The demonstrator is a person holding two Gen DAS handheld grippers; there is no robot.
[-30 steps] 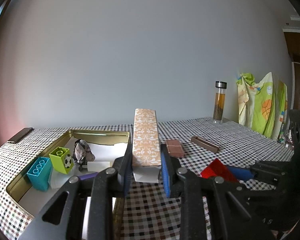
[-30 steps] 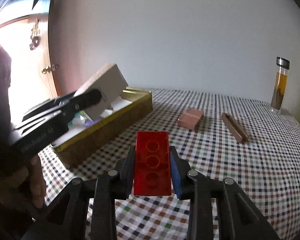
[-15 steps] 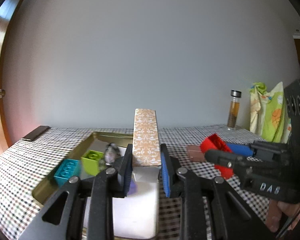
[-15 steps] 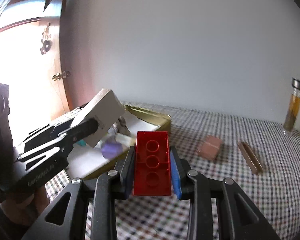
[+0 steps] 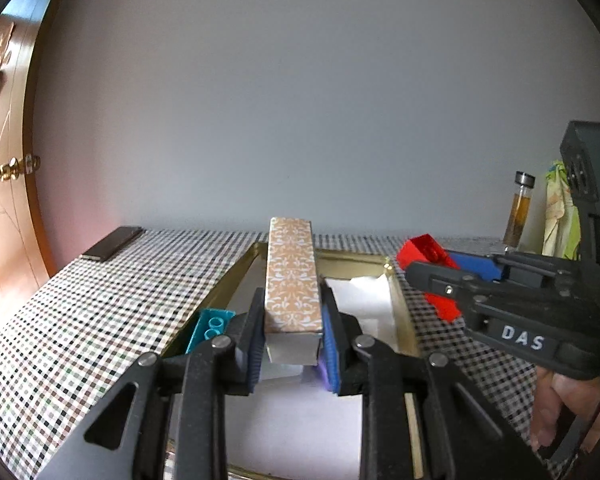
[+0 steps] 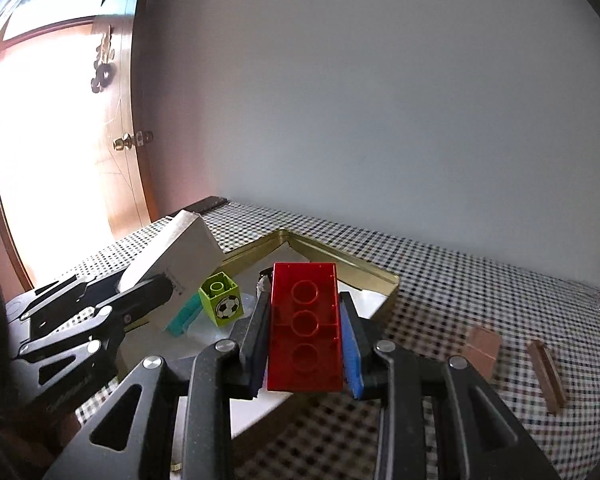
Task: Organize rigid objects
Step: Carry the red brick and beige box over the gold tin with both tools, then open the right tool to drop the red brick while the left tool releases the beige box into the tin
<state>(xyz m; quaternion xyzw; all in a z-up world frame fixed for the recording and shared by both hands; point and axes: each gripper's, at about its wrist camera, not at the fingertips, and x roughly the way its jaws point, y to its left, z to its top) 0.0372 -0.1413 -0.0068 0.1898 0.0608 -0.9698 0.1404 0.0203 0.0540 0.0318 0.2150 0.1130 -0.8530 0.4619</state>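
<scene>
Your left gripper (image 5: 292,336) clamped on box (image 5: 293,276) at frame centre, right gripper (image 6: 304,344) clamped on red brick (image 6: 305,326), both over tin (image 5: 400,280).

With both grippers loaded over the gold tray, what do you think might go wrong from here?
The left gripper and right gripper converge over one gold tray, so they might collide. The patterned box, gripped only at its near end, might pivot. The red brick might land on the green brick when released.
</scene>
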